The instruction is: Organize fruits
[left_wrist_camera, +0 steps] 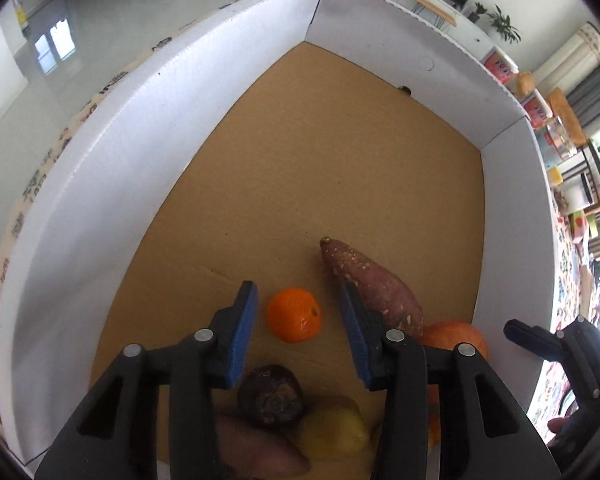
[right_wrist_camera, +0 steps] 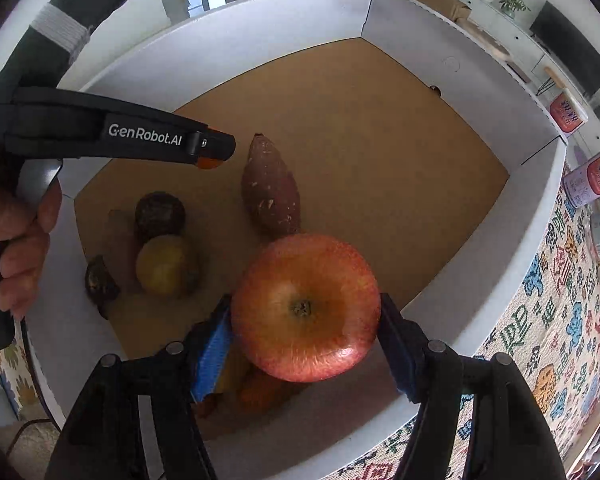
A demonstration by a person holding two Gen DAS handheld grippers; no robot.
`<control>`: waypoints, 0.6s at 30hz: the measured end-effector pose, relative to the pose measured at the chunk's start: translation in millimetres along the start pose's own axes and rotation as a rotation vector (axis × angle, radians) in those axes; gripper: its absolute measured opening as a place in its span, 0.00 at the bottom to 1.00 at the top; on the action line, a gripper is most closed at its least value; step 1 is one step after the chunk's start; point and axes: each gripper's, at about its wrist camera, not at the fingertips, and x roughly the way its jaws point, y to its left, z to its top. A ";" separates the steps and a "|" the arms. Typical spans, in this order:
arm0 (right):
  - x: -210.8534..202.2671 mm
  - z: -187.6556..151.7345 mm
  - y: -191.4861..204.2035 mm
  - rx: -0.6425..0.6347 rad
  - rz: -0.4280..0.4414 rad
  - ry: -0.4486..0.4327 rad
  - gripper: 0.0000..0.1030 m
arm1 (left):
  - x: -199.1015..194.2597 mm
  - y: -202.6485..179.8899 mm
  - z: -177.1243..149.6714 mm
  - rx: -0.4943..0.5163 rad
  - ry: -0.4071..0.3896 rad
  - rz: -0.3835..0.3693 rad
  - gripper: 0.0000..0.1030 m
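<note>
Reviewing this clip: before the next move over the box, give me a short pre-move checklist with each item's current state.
1. Right gripper pads on both sides of the apple: ok.
2. Left gripper open, jaws clear of the orange: ok.
3. Orange resting on the box floor: ok.
4. Bare floor beyond the sweet potato for the apple: ok.
5. Grippers apart from each other: ok.
6. Apple already touching produce beneath: cannot tell.

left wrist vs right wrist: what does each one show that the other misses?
Left wrist only: the whole orange lying between the open left tool fingers, untouched. Right wrist only: the apple's top, stem pit up, gripped in the right tool, and a hand on the left tool's handle. Both: box, sweet potato, yellow fruit, dark round fruit.
</note>
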 end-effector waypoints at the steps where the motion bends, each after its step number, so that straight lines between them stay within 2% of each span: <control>1: -3.7 0.2 -4.1 0.020 0.011 -0.026 0.71 | -6.4 -1.0 -1.9 0.008 -0.029 0.013 0.52; 3: -18.7 0.3 -16.7 0.084 0.034 -0.101 0.79 | -25.3 -6.5 -8.0 0.043 -0.105 0.049 0.55; 5: -39.1 -6.2 -31.6 0.145 0.035 -0.163 0.80 | -54.0 -16.3 -18.4 0.092 -0.202 0.089 0.62; 7: -60.4 -16.7 -46.2 0.191 0.011 -0.215 0.87 | -87.8 -27.9 -36.0 0.133 -0.310 0.131 0.85; 8: -72.4 -23.4 -51.7 0.213 -0.001 -0.244 0.90 | -104.3 -34.3 -46.4 0.145 -0.366 0.153 0.91; 9: -85.5 -31.2 -55.3 0.232 -0.002 -0.275 0.96 | -120.7 -41.8 -57.7 0.156 -0.427 0.173 0.93; 11: -104.9 -48.5 -60.2 0.267 0.015 -0.324 1.00 | -144.5 -53.1 -79.3 0.173 -0.507 0.203 0.93; 14: -120.0 -71.4 -56.9 0.320 0.032 -0.356 1.00 | -159.9 -63.6 -106.3 0.183 -0.556 0.239 0.94; 18: -122.5 -106.0 -42.3 0.457 0.048 -0.370 1.00 | -150.3 -67.9 -120.1 0.202 -0.465 0.265 0.94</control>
